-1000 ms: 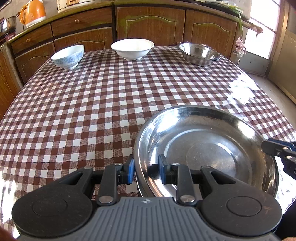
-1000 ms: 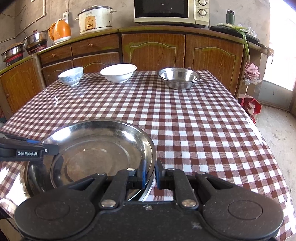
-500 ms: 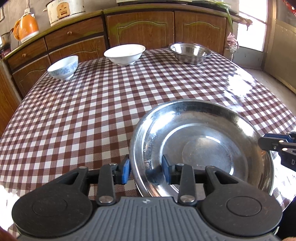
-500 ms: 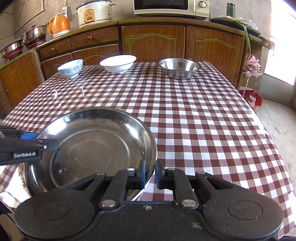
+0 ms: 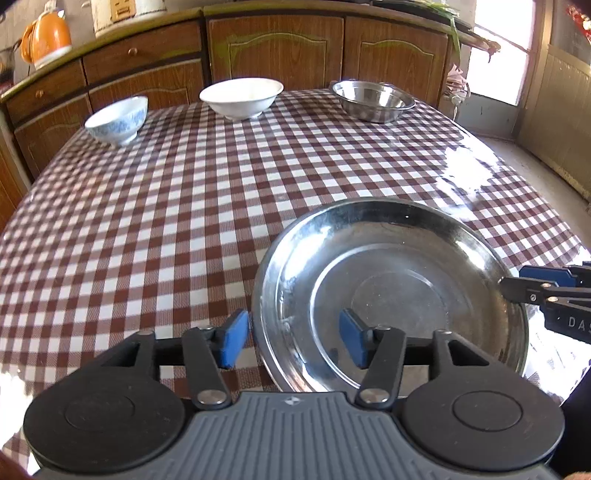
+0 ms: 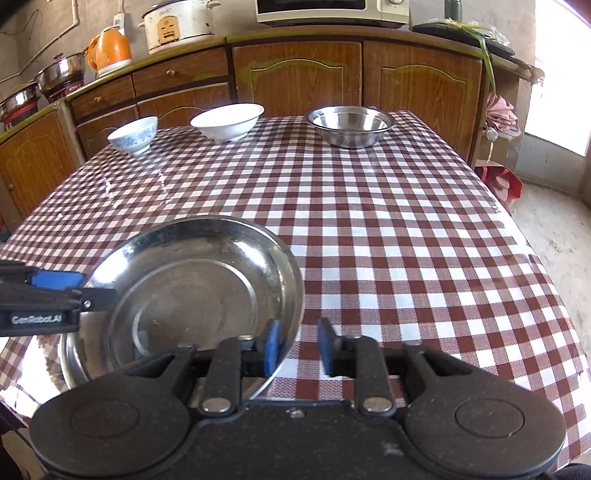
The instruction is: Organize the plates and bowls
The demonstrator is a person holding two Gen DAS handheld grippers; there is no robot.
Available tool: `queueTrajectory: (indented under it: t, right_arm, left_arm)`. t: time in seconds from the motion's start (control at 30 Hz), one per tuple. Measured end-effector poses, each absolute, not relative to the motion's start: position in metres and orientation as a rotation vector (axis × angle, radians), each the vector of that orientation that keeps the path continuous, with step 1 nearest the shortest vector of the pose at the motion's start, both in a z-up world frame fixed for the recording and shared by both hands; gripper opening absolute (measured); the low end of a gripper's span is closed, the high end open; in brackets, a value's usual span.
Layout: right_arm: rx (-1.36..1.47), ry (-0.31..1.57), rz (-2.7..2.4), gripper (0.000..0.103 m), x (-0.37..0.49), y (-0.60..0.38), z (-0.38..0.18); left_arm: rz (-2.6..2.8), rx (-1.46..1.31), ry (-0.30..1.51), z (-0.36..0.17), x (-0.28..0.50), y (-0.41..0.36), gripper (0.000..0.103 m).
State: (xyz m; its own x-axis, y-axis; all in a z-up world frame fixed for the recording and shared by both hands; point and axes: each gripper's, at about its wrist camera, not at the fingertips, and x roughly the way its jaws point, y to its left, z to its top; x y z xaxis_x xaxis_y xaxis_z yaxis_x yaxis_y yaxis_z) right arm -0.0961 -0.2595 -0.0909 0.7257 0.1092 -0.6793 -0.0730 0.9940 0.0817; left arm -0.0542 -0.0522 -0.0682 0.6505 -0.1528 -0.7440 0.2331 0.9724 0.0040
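Both just opening, left gripper (image 5: 291, 341) and right gripper (image 6: 297, 347) parted astride the wide shiny steel plate's (image 5: 388, 280) rim at lower frame; risked snagging on withdrawal.

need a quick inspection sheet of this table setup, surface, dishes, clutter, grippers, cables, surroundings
surface: table under a checked cloth, glare near the front edges.
job's things: steel plate at the near edge; patterned bowl, white bowl and steel bowl in a row at the far edge, apart.
clutter: nothing seen on the table.
grippers: left gripper and right gripper each straddle the plate's rim; both have just been opening, fingers off the rim.
cables: a cord on the wall behind the counter.
surroundings: wooden cabinets, orange kettle, rice cooker, microwave.
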Motion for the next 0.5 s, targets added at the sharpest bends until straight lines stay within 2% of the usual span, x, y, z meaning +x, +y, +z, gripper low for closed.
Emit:
queueTrajectory:
  t: [0.13,0.27,0.5]
  right_arm:
    - [0.094,0.751,0.101,0.05,-0.096,-0.266,-0.092]
    - [0.136,0.731,0.108,0.054,-0.097,-0.271,-0.089]
    - [0.147,0.722,0.105,0.064,-0.096,-0.274,-0.089]
  left_arm:
    - [-0.216,0.06,0.825,-0.065,-0.054,-0.046,0.067]
    - [-0.18,0.036,0.81,-0.062,-0.05,-0.039,0.075]
    - [-0.144,0.004,0.838,-0.064,-0.041,-0.032,0.079]
